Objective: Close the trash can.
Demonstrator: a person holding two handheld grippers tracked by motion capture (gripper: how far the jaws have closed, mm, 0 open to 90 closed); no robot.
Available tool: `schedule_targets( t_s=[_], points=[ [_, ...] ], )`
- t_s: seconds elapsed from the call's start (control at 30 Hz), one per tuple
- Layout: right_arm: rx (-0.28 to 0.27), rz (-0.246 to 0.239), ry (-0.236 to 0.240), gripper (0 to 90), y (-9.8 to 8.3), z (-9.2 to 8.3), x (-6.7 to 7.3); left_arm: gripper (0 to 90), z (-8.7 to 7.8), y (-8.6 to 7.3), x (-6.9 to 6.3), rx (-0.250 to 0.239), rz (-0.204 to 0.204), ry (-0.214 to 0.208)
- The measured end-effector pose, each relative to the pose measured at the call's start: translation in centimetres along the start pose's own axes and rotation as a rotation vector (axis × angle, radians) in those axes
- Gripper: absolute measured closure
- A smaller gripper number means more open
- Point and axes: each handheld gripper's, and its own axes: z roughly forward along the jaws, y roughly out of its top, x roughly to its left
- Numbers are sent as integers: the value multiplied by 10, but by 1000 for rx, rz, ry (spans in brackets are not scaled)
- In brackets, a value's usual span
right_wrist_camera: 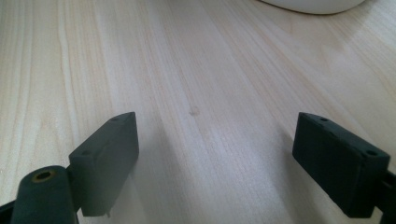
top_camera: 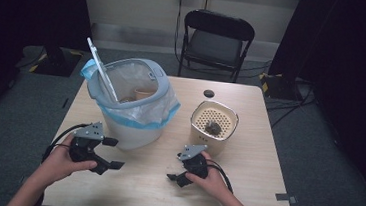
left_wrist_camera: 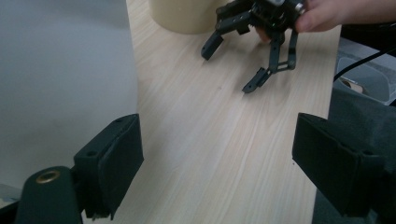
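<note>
Pale wood table seen bare between both grippers. Left gripper held beside white bin, jaws spread, nothing between pads. Right gripper rested low near cream strainer pot, jaws spread, nothing pinched. Step judged: between grasps, hands idle. Next move likely reach toward dark lump in strainer pot; careful closing on small item needed. Bin contents partly hidden by liner; lump's identity unclear.
</note>
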Motion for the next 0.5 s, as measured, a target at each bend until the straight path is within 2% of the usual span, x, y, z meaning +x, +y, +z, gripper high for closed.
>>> schedule_targets(
  t_s=[0.23, 0.33, 0.5],
  points=[
    [0, 1, -2, 139, 0, 0, 0, 159, -14, 11, -1, -3, -14, 14],
    [0, 1, -2, 139, 0, 0, 0, 159, -18, 15, -2, -20, -21, 18],
    [0, 1, -2, 139, 0, 0, 0, 159, -26, 24, -4, -27, -11, 11]
  ],
)
